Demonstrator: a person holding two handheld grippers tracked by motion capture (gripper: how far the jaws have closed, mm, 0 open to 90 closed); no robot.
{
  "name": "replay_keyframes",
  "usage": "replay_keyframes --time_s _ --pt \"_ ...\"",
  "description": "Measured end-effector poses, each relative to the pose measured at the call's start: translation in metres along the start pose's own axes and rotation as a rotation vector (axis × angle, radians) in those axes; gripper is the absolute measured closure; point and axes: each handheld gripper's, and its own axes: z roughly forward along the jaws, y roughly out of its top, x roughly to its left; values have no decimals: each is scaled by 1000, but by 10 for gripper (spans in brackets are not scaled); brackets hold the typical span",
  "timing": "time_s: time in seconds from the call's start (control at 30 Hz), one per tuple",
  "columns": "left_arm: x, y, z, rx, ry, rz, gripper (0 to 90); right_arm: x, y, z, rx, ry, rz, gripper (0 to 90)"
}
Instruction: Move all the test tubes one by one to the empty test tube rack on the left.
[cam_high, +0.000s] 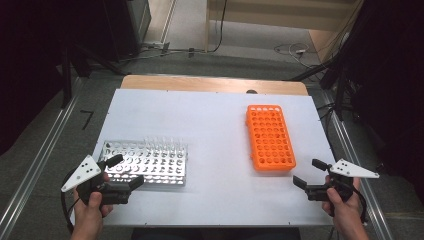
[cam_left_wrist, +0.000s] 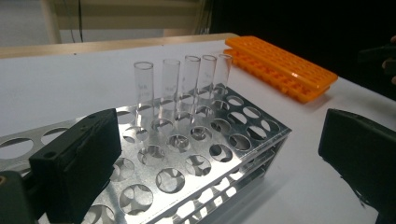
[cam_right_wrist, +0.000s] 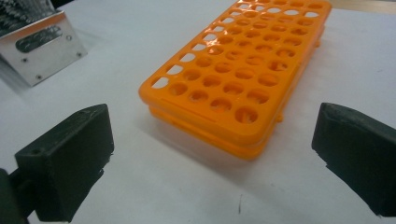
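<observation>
Approach stage, nothing gripped yet: left gripper (cam_high: 124, 172) spread wide at the near edge of the metal rack (cam_left_wrist: 196, 158), with five glass tubes (cam_left_wrist: 180, 88) upright in a row at the far side, ahead of the jaws and slightly left of centre. Right gripper (cam_high: 311, 172) likewise wide and empty, the orange rack (cam_right_wrist: 243, 70) lying on the white table (cam_high: 215, 130) just ahead, between the jaw lines, every hole apparently vacant. Next, probably: reaching forward over the metal rack's empty holes, straddling one tube near its top, closing gently and lifting straight up to avoid knocking the neighbours.
</observation>
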Motion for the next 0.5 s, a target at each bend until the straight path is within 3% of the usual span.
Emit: replay_keyframes --time_s 0.23,0.5 --pt "2 -4 6 32 14 15 0 -6 -4 2 -2 -20 7 0" --pt "1 -4 9 33 4 21 0 -6 -4 3 4 -22 -1 0"
